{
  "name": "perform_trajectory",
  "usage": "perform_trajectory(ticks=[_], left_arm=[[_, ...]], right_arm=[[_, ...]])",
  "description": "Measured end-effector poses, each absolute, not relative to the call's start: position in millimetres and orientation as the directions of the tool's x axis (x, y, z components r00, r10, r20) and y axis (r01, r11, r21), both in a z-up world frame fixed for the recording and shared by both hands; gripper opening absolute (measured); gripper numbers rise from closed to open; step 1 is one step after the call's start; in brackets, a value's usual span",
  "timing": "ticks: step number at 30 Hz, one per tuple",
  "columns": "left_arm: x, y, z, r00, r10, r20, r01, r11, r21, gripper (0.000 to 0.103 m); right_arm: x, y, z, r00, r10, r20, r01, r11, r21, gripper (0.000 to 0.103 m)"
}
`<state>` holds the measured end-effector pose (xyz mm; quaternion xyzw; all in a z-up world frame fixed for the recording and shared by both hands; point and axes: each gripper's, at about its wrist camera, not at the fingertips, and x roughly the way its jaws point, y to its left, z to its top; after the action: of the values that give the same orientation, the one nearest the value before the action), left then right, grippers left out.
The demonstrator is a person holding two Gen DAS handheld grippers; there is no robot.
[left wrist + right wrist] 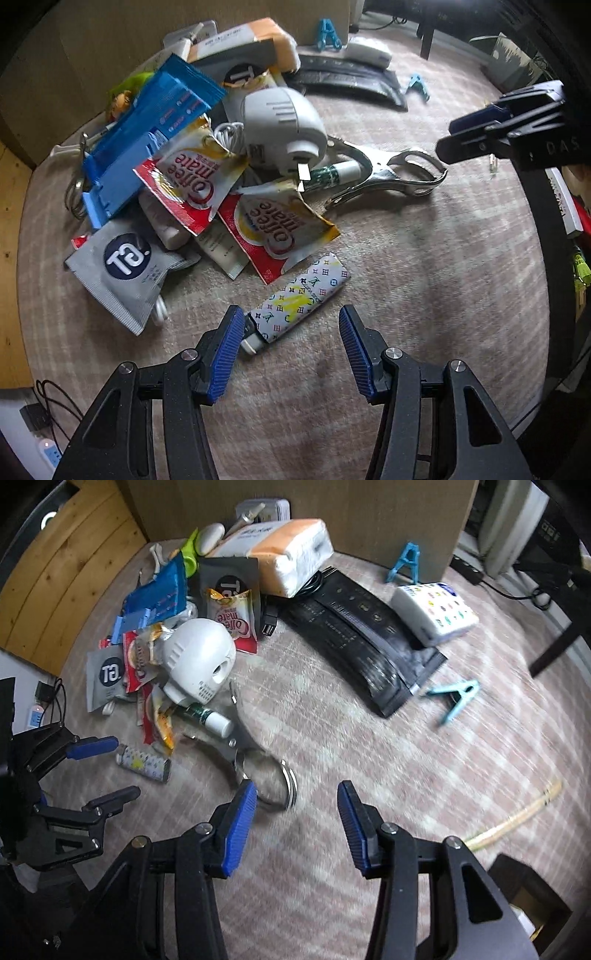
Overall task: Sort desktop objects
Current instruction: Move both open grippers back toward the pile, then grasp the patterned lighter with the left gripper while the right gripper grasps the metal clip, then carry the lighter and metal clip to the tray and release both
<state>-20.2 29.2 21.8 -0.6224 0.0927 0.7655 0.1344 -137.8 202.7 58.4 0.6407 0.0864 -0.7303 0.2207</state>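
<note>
A heap of desk clutter lies on the pale mat (406,295): a white round device (280,125), Coffee mate sachets (192,184), a blue packet (166,107) and a grey sachet (122,273). A patterned lighter (299,295) lies flat just ahead of my left gripper (290,314). The gripper is open, and the lighter's near end sits beside its left pad. A shiny metal clamp (255,760) lies at the heap's edge. My right gripper (297,788) is open above the mat with nothing between its pads; the clamp's ring handle is by its left fingertip.
A long black packet (358,638), an orange-and-white tissue pack (288,554), a white patterned box (432,613), a teal clip (458,698) and a blue clip (406,563) lie farther back. A cardboard wall (332,509) closes the far side. A pale stick (517,819) lies at the right.
</note>
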Motion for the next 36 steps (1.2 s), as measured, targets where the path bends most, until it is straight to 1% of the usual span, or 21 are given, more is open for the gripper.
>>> perform_trajectory(ticks=[4, 6, 8, 12, 13, 14, 16, 20, 22, 25, 28, 32, 36], left_arm=[[-22, 34, 13, -0.172, 0.075, -0.982, -0.346, -0.938, -0.011, 0.051], [-23, 35, 11, -0.163, 0.084, -0.983, -0.348, -0.937, -0.023, 0.051], [-24, 37, 7, -0.157, 0.084, -0.984, -0.351, -0.936, -0.024, 0.051], [-23, 42, 5, -0.162, 0.085, -0.983, -0.357, -0.934, -0.021, 0.049], [-22, 43, 6, -0.165, 0.089, -0.982, -0.356, -0.934, -0.025, 0.046], [-21, 44, 6, -0.171, 0.090, -0.981, -0.356, -0.934, -0.023, 0.039], [-17, 46, 7, -0.181, 0.089, -0.979, -0.351, -0.936, -0.020, 0.031], [-6, 48, 8, -0.219, 0.104, -0.970, -0.310, -0.950, -0.031, 0.022], [1, 50, 8, -0.234, 0.117, -0.965, -0.288, -0.956, -0.046, 0.022], [14, 58, 7, -0.255, 0.122, -0.959, -0.260, -0.964, -0.054, 0.022], [25, 65, 7, -0.266, 0.149, -0.953, -0.224, -0.971, -0.089, 0.022], [37, 72, 7, -0.262, 0.190, -0.946, -0.170, -0.974, -0.148, 0.022], [40, 79, 9, -0.259, 0.204, -0.944, -0.159, -0.973, -0.166, 0.022]], right_arm=[[-142, 198, 48, -0.051, -0.220, -0.974, 0.437, -0.882, 0.176, 0.042], [-144, 195, 43, -0.044, -0.210, -0.977, 0.436, -0.884, 0.170, 0.041], [-146, 193, 39, -0.031, -0.213, -0.977, 0.430, -0.885, 0.179, 0.036], [-146, 186, 33, -0.022, -0.206, -0.978, 0.432, -0.885, 0.176, 0.033], [-145, 185, 31, -0.017, -0.204, -0.979, 0.431, -0.885, 0.177, 0.029], [-144, 183, 29, -0.015, -0.199, -0.980, 0.431, -0.886, 0.174, 0.028], [-140, 180, 31, -0.041, -0.188, -0.981, 0.431, -0.889, 0.153, 0.025], [-131, 183, 32, -0.070, -0.180, -0.981, 0.398, -0.907, 0.138, 0.011], [-125, 188, 33, -0.079, -0.197, -0.977, 0.374, -0.915, 0.154, 0.008], [-115, 197, 35, -0.092, -0.202, -0.975, 0.331, -0.930, 0.161, 0.007], [-103, 207, 37, -0.101, -0.205, -0.974, 0.296, -0.940, 0.167, 0.005], [-85, 223, 39, -0.111, -0.212, -0.971, 0.247, -0.952, 0.179, 0.005], [-70, 241, 44, -0.124, -0.212, -0.969, 0.206, -0.961, 0.184, 0.005]])
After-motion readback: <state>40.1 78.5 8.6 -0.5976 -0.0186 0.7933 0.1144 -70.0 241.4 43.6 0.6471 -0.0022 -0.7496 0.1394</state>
